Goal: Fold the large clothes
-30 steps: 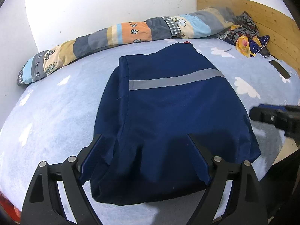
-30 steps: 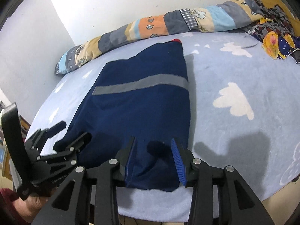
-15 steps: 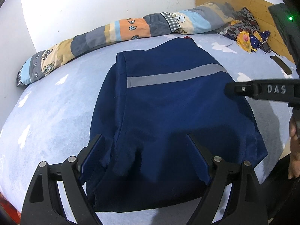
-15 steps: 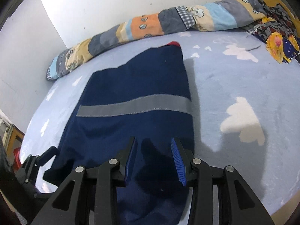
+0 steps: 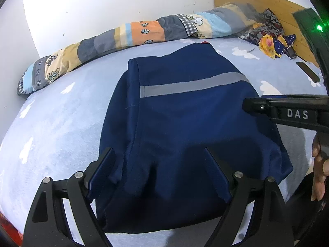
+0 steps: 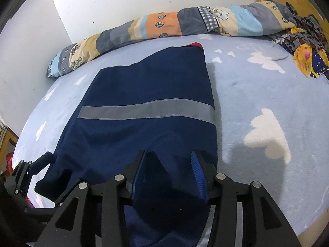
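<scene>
A navy garment [image 5: 185, 123] with a grey reflective stripe [image 6: 144, 112] lies folded on the light blue cloud-print bed sheet [image 5: 51, 123]. My left gripper [image 5: 158, 154] stands open and wide over the garment's near left part, with cloth lying loose between its fingers. It also shows at the lower left of the right wrist view, the left gripper [image 6: 39, 162]. My right gripper [image 6: 169, 154] hangs over the garment's right side and its jaws are opening. Cloth lies under and between its blue pads, which do not press on it. From the left wrist view the right gripper [image 5: 267, 108] reaches in from the right.
A rolled patchwork quilt [image 5: 144, 35] runs along the white wall. Patterned clothes [image 6: 306, 47] are heaped by the wooden headboard [image 5: 267, 2], and a dark phone [image 5: 308, 73] lies on the sheet. A person's hand [image 5: 318, 164] is at the right edge. The bed's edge is close below.
The right gripper moved forward from the garment's near edge to over its right side, and its jaws widened a little. The left gripper kept still.
</scene>
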